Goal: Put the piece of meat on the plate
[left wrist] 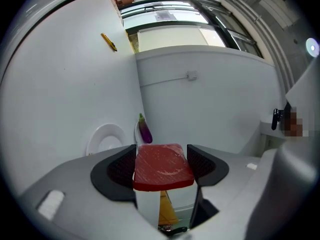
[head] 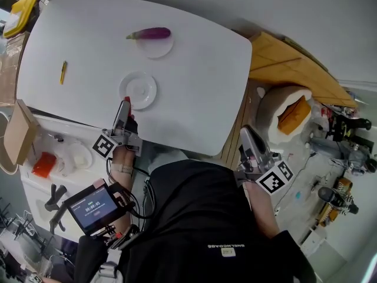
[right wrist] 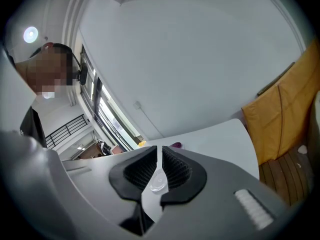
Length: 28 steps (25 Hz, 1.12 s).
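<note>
White, rounded at its corners, the surface [head: 194, 81] takes up the upper left of the head view, its right half an unbroken stretch with room to move. Close to the left edge lies one yellow pen [head: 63, 72], well apart from everything else. One plate [head: 138, 90] sits near the near edge, left of the middle. The left gripper [head: 125, 103] reaches over that near edge with its tips just at the plate's near rim. Its fingers [left wrist: 120, 171] are clamped on the one piece of meat [left wrist: 162, 166], a red slab held above the surface, off the plate. A second plate [head: 158, 47] stands toward the far edge, carrying one purple eggplant [head: 150, 33]. Off the surface, beyond its near right corner, the right gripper [right wrist: 160, 156] hangs with its fingers [right wrist: 142, 171] pressed nearly together, gripping nothing.
</note>
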Motion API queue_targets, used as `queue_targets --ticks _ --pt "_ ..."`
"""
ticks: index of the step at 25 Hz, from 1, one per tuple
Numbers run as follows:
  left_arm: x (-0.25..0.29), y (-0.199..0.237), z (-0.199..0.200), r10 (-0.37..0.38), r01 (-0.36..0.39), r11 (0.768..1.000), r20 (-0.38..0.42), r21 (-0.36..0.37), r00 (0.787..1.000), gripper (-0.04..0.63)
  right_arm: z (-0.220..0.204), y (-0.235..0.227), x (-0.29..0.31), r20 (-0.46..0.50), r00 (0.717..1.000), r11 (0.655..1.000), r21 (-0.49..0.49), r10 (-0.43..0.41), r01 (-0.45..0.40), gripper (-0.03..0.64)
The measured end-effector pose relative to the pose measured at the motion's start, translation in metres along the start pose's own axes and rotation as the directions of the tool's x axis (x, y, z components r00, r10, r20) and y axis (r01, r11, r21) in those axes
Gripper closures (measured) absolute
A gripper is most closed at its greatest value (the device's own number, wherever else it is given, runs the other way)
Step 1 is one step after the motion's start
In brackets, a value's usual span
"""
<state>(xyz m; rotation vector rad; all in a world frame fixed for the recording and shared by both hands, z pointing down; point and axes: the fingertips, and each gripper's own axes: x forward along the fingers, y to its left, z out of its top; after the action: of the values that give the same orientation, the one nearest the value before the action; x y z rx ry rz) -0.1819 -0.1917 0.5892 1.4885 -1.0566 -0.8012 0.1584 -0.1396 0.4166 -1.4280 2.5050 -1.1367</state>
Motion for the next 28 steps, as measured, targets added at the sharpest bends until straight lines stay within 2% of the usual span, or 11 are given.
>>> queue_targets --ticks 6,11,16,26,28 --pt "0.002 0.023 0.008 0.055 -0.055 0.998 -0.025 0.025 0.998 0.259 -0.002 0.001 0.007 0.003 1.0 1.0 0.016 -0.023 0.023 0.583" --pt "0.005 0.055 0.014 0.141 -0.139 0.989 -0.042 0.053 0.989 0.259 -0.004 -0.001 0.016 -0.001 0.999 0.999 0.02 -0.043 0.043 0.583" --pt "0.008 0.06 0.011 0.188 -0.183 0.978 -0.053 0.097 0.981 0.258 -0.002 0.001 0.011 0.001 0.999 0.998 0.022 -0.053 0.053 0.583" --pt "0.013 0.077 0.003 0.304 -0.281 0.937 -0.086 0.206 0.949 0.259 -0.001 0.0 0.007 0.008 0.997 0.997 0.032 -0.075 0.075 0.583" --pt "0.014 0.079 0.004 0.331 -0.301 0.921 -0.087 0.248 0.94 0.259 -0.001 -0.001 0.006 0.011 0.997 0.996 0.036 -0.079 0.079 0.583"
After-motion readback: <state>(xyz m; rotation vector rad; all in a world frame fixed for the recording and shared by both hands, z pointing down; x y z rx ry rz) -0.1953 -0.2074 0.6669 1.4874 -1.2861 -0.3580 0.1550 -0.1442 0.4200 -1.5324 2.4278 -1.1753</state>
